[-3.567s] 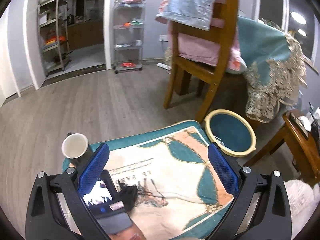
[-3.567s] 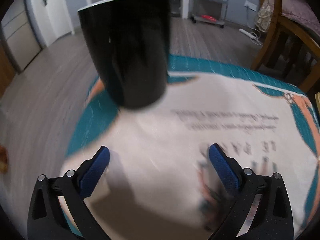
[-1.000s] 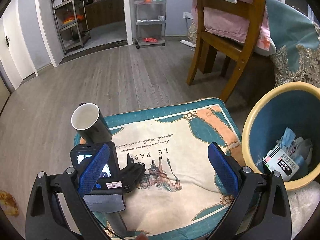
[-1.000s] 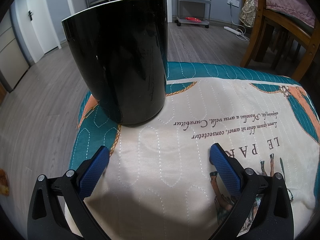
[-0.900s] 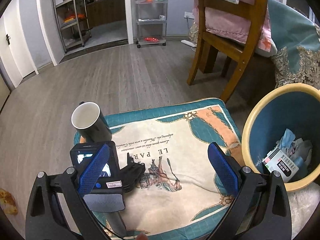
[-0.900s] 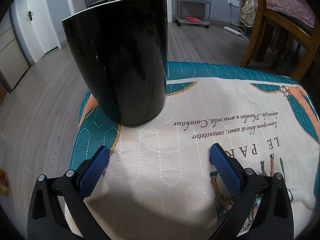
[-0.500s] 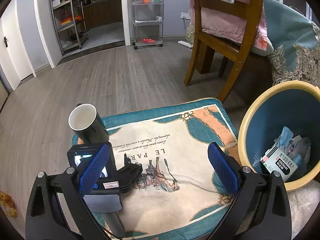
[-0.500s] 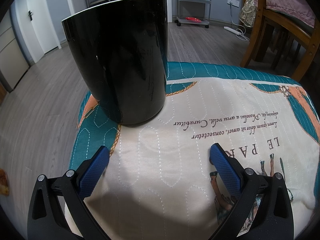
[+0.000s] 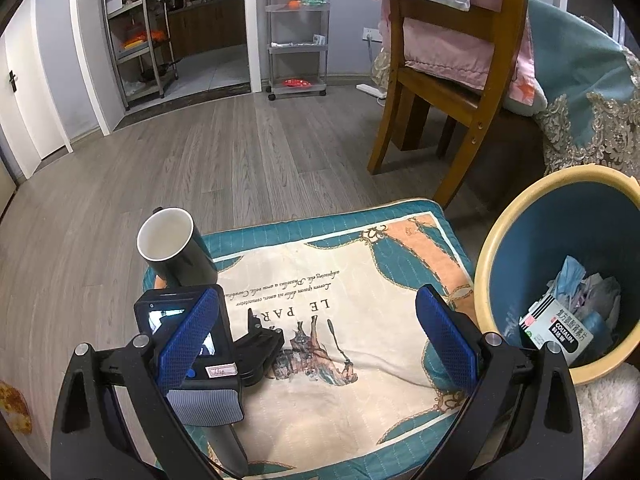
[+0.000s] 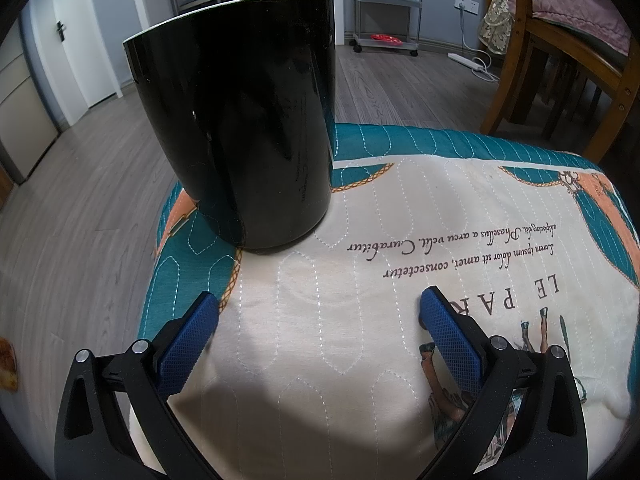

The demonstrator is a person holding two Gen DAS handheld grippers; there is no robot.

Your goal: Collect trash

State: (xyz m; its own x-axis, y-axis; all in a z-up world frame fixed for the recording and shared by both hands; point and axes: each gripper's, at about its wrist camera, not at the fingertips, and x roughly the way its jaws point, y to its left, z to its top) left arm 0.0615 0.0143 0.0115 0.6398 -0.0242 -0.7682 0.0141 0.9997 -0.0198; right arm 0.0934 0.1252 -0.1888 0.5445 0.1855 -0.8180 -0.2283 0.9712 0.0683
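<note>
Cushion [image 9: 360,344]: under both claws, carrying the mug.
Bin [image 9: 486,264]: right of the left claw [image 9: 316,332], left view only; trash [image 9: 568,312] lies inside.
Mug [image 10: 240,136]: upright, just ahead-left of the right claw [image 10: 318,312].
Claws: both spread wide, empty; right one rests on the cushion.

The round yellow-rimmed blue waste bin [image 9: 486,280] runs off the frame's right edge; crumpled paper inside partly hides a printed white carton [image 9: 558,330].
</note>
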